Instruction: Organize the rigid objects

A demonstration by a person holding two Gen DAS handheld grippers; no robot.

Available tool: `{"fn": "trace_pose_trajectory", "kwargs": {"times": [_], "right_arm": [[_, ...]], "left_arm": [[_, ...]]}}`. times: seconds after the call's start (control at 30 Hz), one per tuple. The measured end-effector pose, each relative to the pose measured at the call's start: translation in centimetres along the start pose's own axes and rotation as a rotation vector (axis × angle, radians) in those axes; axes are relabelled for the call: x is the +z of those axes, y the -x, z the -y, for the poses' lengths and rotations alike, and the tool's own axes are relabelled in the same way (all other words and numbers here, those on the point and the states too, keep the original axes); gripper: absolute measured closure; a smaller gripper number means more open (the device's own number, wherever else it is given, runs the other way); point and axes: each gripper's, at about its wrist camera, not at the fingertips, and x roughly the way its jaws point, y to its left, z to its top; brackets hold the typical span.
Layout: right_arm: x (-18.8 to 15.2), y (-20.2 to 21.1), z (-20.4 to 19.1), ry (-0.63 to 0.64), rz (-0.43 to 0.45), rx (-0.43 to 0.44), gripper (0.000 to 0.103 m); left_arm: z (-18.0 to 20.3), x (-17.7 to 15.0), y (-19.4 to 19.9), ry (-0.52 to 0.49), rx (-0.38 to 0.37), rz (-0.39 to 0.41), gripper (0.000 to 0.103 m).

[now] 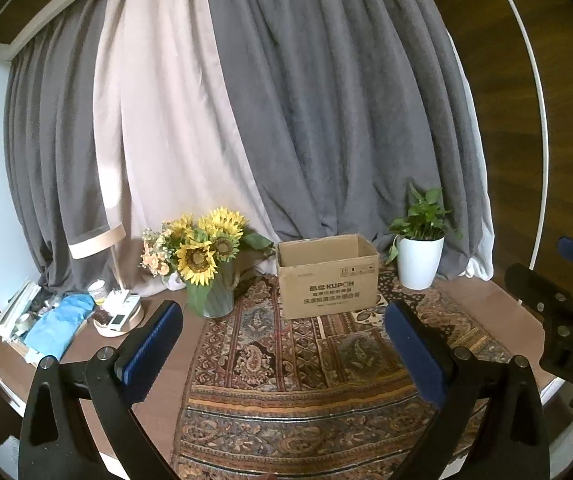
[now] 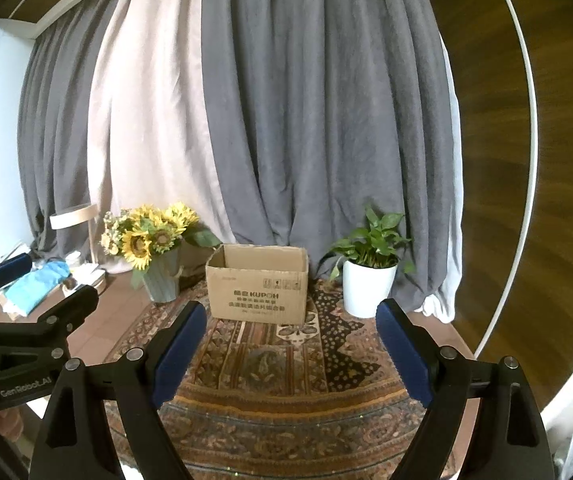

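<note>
An open cardboard box (image 1: 327, 276) (image 2: 259, 284) stands upright on the patterned rug (image 1: 306, 368) (image 2: 286, 380), back near the curtain. My left gripper (image 1: 284, 316) is open, its blue pads wide apart with nothing between them, well short of the box. My right gripper (image 2: 291, 316) is open too, empty, and also short of the box. In the left wrist view the right gripper shows at the far right edge; in the right wrist view the left gripper (image 2: 46, 284) shows at the left.
A vase of sunflowers (image 1: 206, 264) (image 2: 154, 252) stands left of the box and a white potted plant (image 1: 420, 256) (image 2: 370, 276) to its right. A lamp with a tray base (image 1: 120, 316) and a cluttered pile with blue cloth (image 1: 60, 324) lie far left. Grey and beige curtains hang behind.
</note>
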Motion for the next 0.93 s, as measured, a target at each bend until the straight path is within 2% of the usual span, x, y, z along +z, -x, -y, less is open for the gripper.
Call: {"fn": "trace_pose_trajectory", "kwargs": {"times": [0.4, 0.93], "right_arm": [[-1.3, 4.3, 1.6, 0.003, 0.004, 0.001, 0.015], [-1.9, 6.3, 2.3, 0.002, 0.011, 0.004, 0.015]], "left_arm": [[1.6, -0.6, 4.0, -0.011, 0.007, 0.021, 0.0], [2.0, -1.1, 6.4, -0.016, 0.022, 0.036, 0.0]]}}
